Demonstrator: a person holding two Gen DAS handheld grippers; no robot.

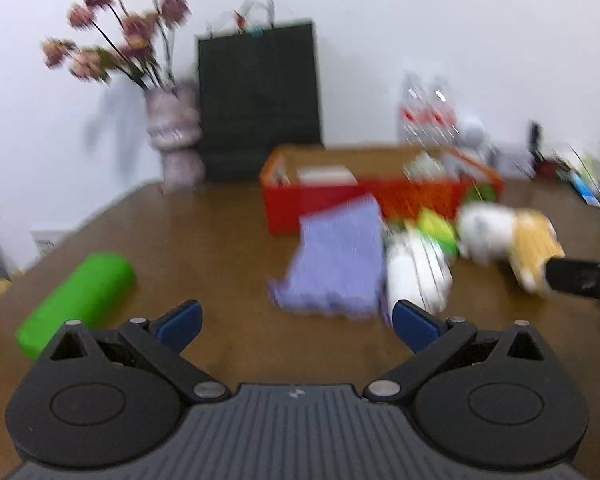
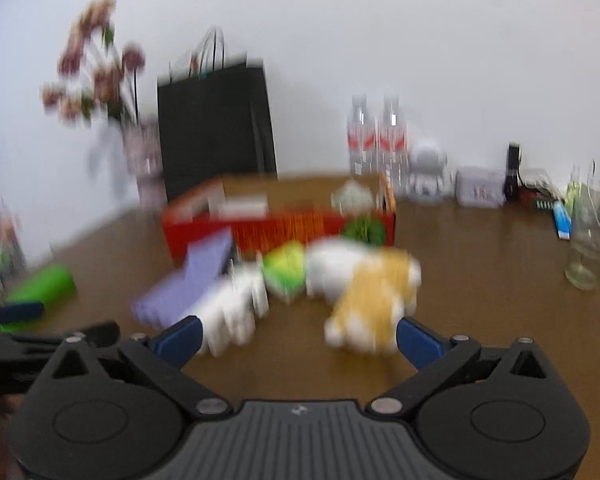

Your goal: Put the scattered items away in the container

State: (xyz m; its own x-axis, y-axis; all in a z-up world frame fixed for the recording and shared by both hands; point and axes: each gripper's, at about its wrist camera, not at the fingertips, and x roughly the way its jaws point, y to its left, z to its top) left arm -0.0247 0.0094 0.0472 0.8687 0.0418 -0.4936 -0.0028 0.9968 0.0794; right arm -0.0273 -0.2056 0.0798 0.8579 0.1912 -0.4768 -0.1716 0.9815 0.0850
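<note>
On the table: you are facing a red box (image 2: 276, 228) with the scattered items lying just in front of it.
Left tongs (image 1: 296, 320): you are holding them spread, nothing between the pads.
Right tongs (image 2: 298, 338): you are holding them spread wide, empty.
Items: a purple cloth (image 1: 336, 260), a white pack (image 1: 416, 272), a plush toy (image 2: 364, 284) are lying together.
Green case (image 1: 80, 296): it is lying well apart, to the left.
</note>
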